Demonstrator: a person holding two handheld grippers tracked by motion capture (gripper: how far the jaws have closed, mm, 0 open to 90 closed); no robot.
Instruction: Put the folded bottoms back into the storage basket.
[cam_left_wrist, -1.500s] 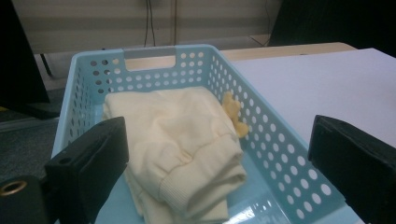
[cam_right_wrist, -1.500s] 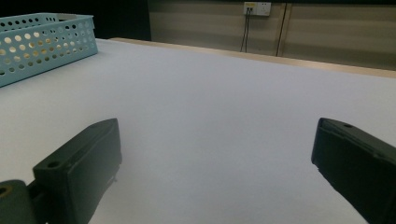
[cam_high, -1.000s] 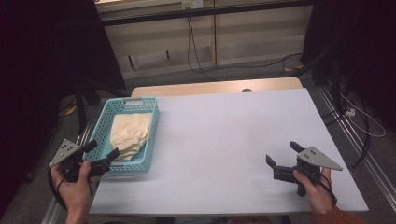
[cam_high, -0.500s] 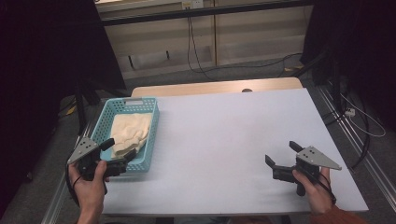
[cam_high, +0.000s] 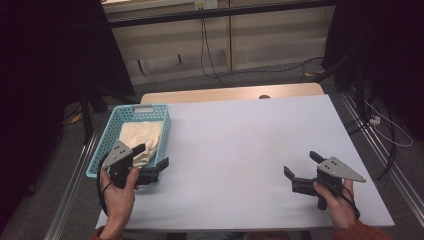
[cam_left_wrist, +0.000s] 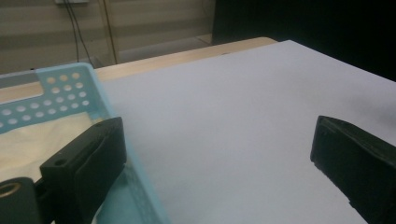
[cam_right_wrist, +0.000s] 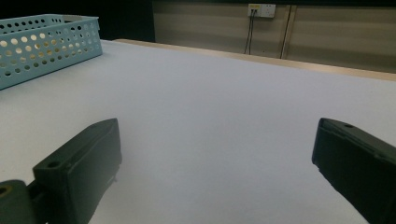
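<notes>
The left tongs are hovering at the near right corner of the blue basket, jaws standing wide apart and gripping nothing. In the left gripper view one jaw is sitting over the inside of the basket, above the cream cloth, while the other is hanging over bare table, so the basket's side wall is running between them. The right tongs are resting low over the table, well apart from the left tongs on the far side of the white surface, jaws likewise spread wide and empty. Beyond the left tongs the cloth is lying crumpled inside the basket, just ahead of the jaws. From the right tongs the basket is showing far off to the left.
</notes>
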